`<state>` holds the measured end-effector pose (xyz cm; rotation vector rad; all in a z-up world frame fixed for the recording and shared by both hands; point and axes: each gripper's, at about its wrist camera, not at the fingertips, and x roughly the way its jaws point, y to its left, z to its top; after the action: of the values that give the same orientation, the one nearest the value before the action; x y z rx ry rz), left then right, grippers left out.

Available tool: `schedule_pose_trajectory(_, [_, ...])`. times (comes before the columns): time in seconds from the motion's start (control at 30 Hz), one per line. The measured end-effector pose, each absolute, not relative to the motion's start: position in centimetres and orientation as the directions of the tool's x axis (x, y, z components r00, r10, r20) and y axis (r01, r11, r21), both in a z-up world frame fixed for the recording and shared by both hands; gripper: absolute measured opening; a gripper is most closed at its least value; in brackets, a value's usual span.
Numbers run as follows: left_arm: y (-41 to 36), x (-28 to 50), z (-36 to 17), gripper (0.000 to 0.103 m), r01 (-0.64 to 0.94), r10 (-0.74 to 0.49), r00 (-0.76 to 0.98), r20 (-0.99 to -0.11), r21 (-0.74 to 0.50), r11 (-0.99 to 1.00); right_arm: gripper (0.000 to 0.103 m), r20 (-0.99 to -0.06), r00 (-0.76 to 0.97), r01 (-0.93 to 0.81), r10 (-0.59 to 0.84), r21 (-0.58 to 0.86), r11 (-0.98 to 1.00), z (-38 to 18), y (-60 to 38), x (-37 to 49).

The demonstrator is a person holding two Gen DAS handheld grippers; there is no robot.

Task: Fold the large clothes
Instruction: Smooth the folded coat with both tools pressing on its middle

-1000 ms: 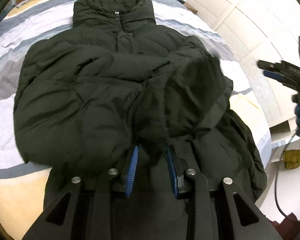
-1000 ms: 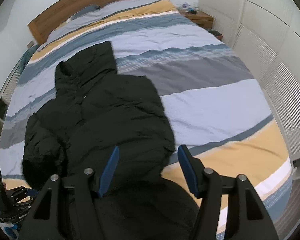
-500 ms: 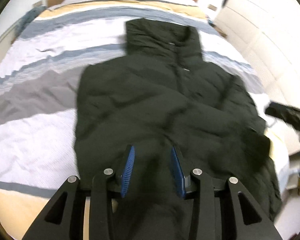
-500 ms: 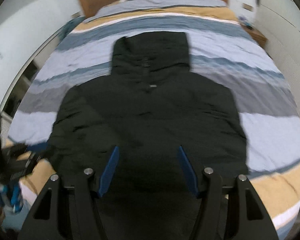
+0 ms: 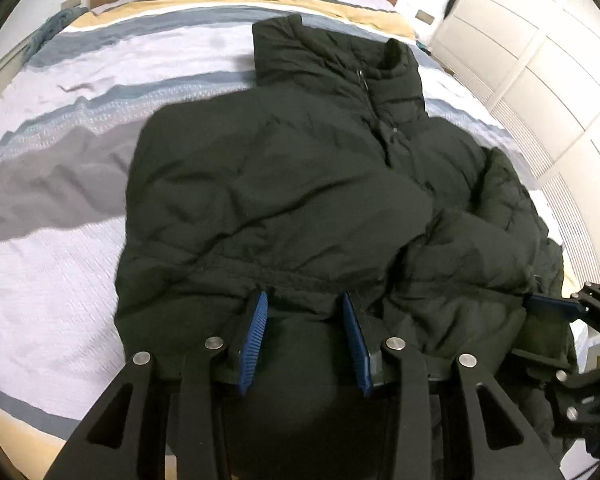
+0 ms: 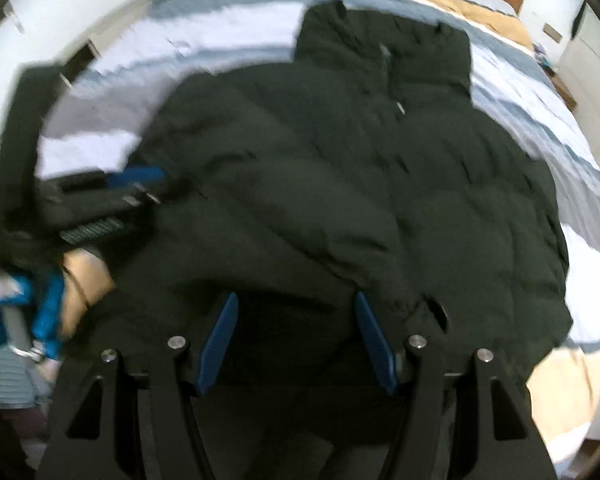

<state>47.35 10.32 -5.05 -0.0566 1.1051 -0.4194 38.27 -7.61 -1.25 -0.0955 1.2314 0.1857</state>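
- Jacket (image 5: 284, 200), dark and puffy, lies front-up on the striped bed (image 5: 60, 216); a second ago the left gripper (image 5: 304, 336) pinched its sleeve, now its jaws stand apart, empty, over the hem.
- Right gripper (image 6: 296, 340) hangs open above the lower jacket, having swung in from the bed's side.
- Only the left view shows white wardrobe doors (image 5: 540, 80).

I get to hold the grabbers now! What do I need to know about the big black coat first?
Left gripper: jaws apart, empty, low over the jacket's hem.
Right gripper: jaws apart, empty, above the hem on the other side.
Black puffer jacket: front up on the striped bed, zipped, collar toward the headboard.
Done: both sleeves lie folded in across the chest.
Left: probably grab the hem with both grippers and fold it up toward the collar.
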Motion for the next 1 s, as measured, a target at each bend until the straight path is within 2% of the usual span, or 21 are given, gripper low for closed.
schedule_pose_trajectory(0.1, [10.3,46.1,-6.1,0.039,0.298,-0.324,0.392,-0.861,-0.214,0.930,0.060,-0.946,0.315,-0.186,0.077,0.018,0.982,-2.9,-8.8,37.4])
schedule_pose_trajectory(0.27, [9.8,44.2,-6.3,0.041,0.249,-0.235,0.425,-0.874,-0.137,0.959,0.060,-0.928,0.336,-0.276,0.161,0.067,0.959,-4.8,-10.4,36.4])
schedule_pose_trajectory(0.43, [9.1,43.3,-5.1,0.042,0.171,-0.154,0.416,-0.896,-0.089,0.981,0.060,-0.923,0.316,-0.312,0.218,0.116,0.943,-4.0,-13.1,34.9])
schedule_pose_trajectory(0.63, [7.3,41.3,-1.1,0.044,0.170,-0.184,0.455,-0.871,-0.119,0.978,0.060,-0.915,0.326,-0.301,0.239,0.139,0.943,-0.7,-16.4,33.1])
schedule_pose_trajectory(0.77, [6.1,41.7,-1.1,0.047,0.184,-0.226,0.439,-0.869,-0.159,0.970,0.060,-0.883,0.389,-0.308,0.263,0.144,0.941,1.6,-16.4,33.3])
schedule_pose_trajectory(1.0, [5.2,41.7,-3.7,0.048,0.190,-0.206,0.388,-0.898,-0.141,0.972,0.060,-0.906,0.363,-0.301,0.218,0.107,0.948,-1.6,-14.6,35.8])
